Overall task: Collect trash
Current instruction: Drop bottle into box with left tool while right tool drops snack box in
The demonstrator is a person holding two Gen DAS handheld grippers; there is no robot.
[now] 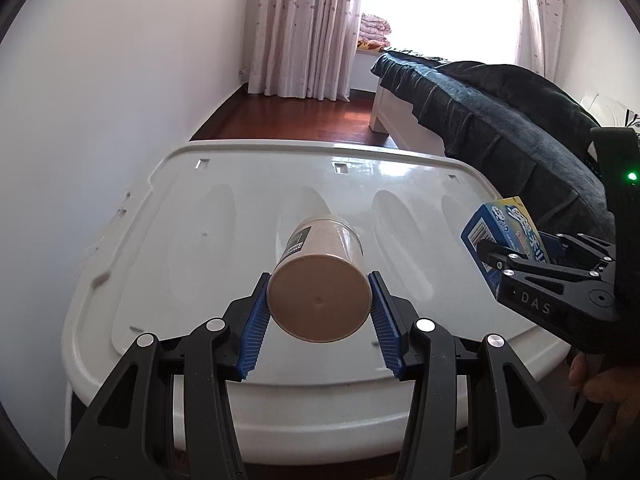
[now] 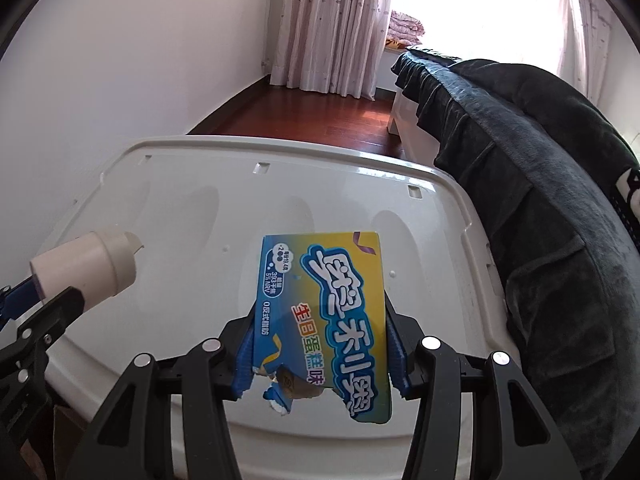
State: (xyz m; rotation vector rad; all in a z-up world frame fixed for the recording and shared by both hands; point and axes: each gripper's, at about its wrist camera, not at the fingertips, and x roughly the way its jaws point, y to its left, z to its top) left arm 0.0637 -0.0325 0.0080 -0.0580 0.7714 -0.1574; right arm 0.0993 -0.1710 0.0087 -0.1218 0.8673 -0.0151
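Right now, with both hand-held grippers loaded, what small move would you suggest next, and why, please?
Probably lift both clear of the white lid and carry them towards a bin, which is not in view: the left hand-held gripper clamps the beige bottle, the right hand-held gripper the torn snack box.

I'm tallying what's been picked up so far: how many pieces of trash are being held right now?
2. A beige bottle is clamped in the left gripper, and a torn blue-and-yellow snack box in the right gripper, both above the white lid. Others may lie out of view.
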